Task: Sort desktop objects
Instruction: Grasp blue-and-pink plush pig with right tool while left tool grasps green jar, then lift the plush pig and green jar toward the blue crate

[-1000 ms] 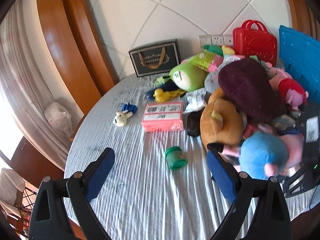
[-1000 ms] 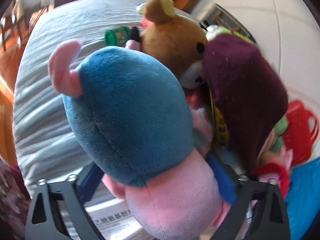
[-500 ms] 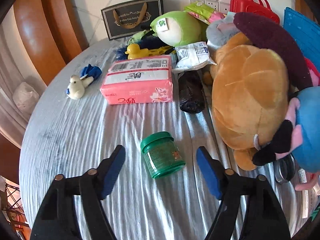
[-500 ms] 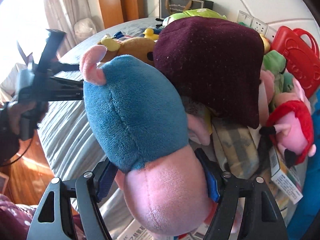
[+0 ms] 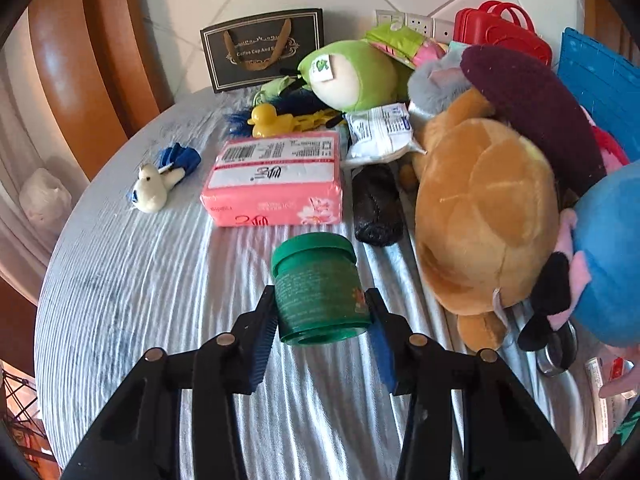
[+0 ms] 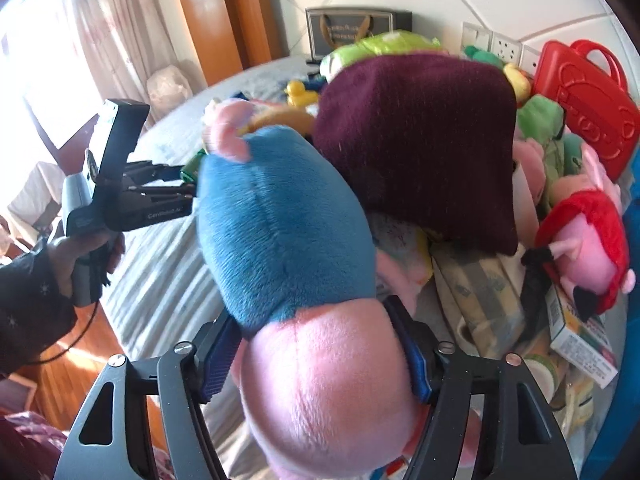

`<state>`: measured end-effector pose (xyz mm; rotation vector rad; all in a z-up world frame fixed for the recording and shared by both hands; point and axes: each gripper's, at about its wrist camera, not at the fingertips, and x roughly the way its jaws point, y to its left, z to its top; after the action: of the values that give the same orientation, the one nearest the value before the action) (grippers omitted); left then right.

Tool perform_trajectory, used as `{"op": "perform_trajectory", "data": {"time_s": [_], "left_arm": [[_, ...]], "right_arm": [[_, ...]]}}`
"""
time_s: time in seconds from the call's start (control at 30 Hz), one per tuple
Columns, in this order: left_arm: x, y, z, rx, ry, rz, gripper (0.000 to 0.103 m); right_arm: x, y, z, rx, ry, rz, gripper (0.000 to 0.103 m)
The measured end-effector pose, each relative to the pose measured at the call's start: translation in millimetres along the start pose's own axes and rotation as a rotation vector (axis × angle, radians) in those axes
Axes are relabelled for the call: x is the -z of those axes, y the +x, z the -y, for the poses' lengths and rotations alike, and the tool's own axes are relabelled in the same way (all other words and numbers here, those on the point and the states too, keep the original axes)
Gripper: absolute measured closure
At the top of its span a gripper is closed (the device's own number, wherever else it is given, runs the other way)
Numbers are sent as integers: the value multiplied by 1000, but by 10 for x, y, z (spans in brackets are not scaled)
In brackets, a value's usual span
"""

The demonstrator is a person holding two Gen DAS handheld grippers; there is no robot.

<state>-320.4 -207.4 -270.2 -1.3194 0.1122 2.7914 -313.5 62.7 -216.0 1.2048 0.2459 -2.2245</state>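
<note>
Your left tongs (image 5: pixel 322 316) are closing around the small green plastic jar (image 5: pixel 318 286), pads touching its sides; right tongs (image 6: pixel 316 354) are squeezing in on the blue-and-pink plush toy (image 6: pixel 296 280). The jar's round, so it could roll out on you.

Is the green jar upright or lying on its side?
On its side: the green jar lies on the tablecloth, lid pointing away, base toward the camera.

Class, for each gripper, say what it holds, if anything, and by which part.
Left gripper: closing on the green jar, pads at its sides. Right gripper: closing on the blue and pink plush, gripped around its pink end.
</note>
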Motion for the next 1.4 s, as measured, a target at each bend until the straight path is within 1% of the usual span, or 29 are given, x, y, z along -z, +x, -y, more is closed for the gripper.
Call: {"op": "perform_trajectory", "data": {"time_s": [0.03,0.13,0.3,0.47,0.7,0.8,0.93,1.03,1.2,1.4], "left_arm": [[-24,-45,4,0,1,7,60],[-81,-163,31,5,5,28,60],[-143,-339,79,3,23,66,60],[-183,-493,51,4,23,98,60],[-270,-732,36,5,34,145,60],[-347,-872,72,14,50,179,60],[-481,-1055,154,26,79,223,60],[-610,-1201,278,45,118,254,60],[-882,-1524,622,115,203,326,60],[-1257,-2022,1325,246,335,436,60]], "right_arm": [[-19,56,-108,-2,-5,7,37],[-70,-31,-146,-16,-4,30,40],[-214,-128,-155,-35,17,41,43],[-302,-347,-229,-44,27,70,45],[-457,-674,-210,8,29,139,45],[-511,-834,-150,29,65,174,45],[-543,-1127,-113,78,98,243,45],[-551,-1372,-106,111,136,301,45],[-544,-1827,-81,182,176,390,45],[-367,-2602,105,333,269,534,45]]}}
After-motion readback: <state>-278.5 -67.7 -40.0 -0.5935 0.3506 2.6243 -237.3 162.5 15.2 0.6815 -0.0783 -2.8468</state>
